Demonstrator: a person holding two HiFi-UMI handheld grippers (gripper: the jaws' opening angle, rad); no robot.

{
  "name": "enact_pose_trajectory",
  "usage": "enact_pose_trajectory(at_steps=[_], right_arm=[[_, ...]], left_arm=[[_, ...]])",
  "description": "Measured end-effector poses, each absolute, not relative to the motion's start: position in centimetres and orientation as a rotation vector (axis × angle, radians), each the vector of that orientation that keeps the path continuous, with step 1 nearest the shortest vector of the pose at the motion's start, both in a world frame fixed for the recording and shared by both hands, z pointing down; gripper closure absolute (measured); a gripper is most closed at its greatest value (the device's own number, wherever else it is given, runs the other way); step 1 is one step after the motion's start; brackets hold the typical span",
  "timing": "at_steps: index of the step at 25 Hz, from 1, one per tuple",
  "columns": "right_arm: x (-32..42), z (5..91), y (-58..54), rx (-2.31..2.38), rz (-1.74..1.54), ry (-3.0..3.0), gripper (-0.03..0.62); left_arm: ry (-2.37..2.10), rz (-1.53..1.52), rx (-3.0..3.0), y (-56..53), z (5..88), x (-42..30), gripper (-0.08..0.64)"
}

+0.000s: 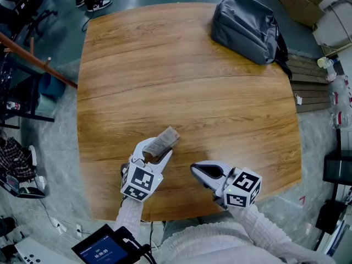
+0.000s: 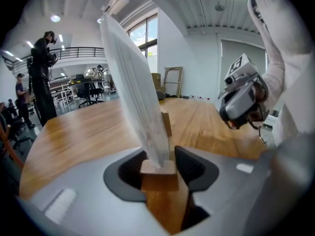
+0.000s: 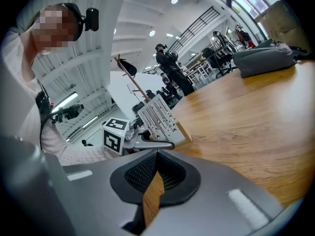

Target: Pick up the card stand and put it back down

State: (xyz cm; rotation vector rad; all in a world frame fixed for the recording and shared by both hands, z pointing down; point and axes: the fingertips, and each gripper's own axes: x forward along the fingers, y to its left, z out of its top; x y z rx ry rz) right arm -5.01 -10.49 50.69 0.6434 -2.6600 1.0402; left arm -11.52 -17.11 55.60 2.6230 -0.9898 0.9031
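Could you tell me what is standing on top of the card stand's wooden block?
A white card rises from the wooden block; its lower edge is hidden in the block, whose sides the fingers of the left gripper cover.

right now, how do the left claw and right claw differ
The left claw grips the card stand by its wooden base; the right claw is shut and empty. The left claw points away from the person; the right claw points sideways toward the stand. Both are over the table.
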Motion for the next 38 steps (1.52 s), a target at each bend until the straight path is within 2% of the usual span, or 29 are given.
enact_pose_trajectory(at_steps=[20,38], right_arm=[[-4.1,39.6,-9.9,0.626,0.741,-2.912,0.597],[-4.5,37.9,-9.0,0.621,0.67,-2.954,0.597]], left_arm=[[-1.292,0.4,2.677,-14.0,37.4,-11.5,0.377],[-1.279,0.31,2.732,-12.0,34.8,-11.3,0.376]])
